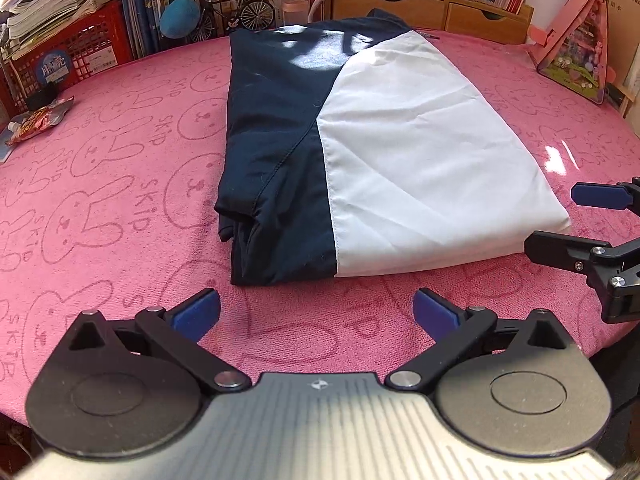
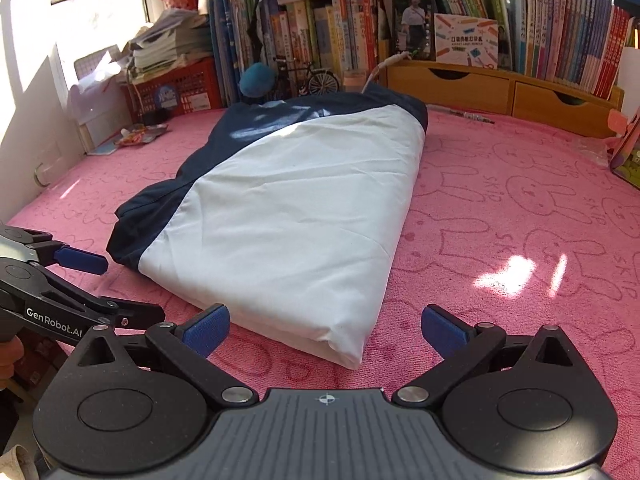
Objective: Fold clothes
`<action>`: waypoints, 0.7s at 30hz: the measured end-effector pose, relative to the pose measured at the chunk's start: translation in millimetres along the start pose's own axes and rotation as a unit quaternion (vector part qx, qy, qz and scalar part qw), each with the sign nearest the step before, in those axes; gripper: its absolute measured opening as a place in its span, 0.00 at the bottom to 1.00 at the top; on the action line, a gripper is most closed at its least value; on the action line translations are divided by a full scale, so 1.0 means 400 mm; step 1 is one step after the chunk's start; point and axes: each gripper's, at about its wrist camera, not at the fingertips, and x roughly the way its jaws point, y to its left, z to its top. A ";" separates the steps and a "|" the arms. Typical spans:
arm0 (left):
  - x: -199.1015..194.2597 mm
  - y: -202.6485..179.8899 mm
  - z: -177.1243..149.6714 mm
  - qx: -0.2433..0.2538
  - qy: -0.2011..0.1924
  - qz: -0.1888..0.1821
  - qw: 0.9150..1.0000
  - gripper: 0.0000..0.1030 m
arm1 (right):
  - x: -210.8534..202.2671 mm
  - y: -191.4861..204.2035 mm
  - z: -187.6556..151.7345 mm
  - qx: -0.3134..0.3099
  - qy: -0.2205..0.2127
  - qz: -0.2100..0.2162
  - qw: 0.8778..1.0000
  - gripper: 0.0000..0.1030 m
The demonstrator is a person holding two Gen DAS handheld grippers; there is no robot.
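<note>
One folded navy-and-white garment [image 1: 360, 152] on pink cloth [image 1: 120, 200]; two released hand-held grippers: left [image 1: 316, 316], right [image 2: 326, 330].

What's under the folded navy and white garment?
The navy and white folded garment lies on the pink rabbit-print towel cloth. Anything beneath or inside its folds is covered.

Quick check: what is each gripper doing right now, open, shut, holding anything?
Left gripper: open, holding nothing, just short of the folded garment.
Right gripper: open, holding nothing.
</note>
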 end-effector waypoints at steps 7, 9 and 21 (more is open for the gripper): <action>-0.034 -0.007 0.035 0.036 -0.033 -0.007 0.999 1.00 | -0.025 0.000 0.017 -0.041 -0.021 0.023 0.999 1.00; -0.030 -0.011 0.037 0.038 -0.031 -0.010 0.999 1.00 | -0.020 -0.006 0.012 -0.032 -0.016 0.036 0.999 1.00; -0.015 -0.016 0.035 0.037 -0.019 -0.015 0.999 1.00 | 0.000 0.001 -0.015 -0.039 0.002 0.034 0.999 1.00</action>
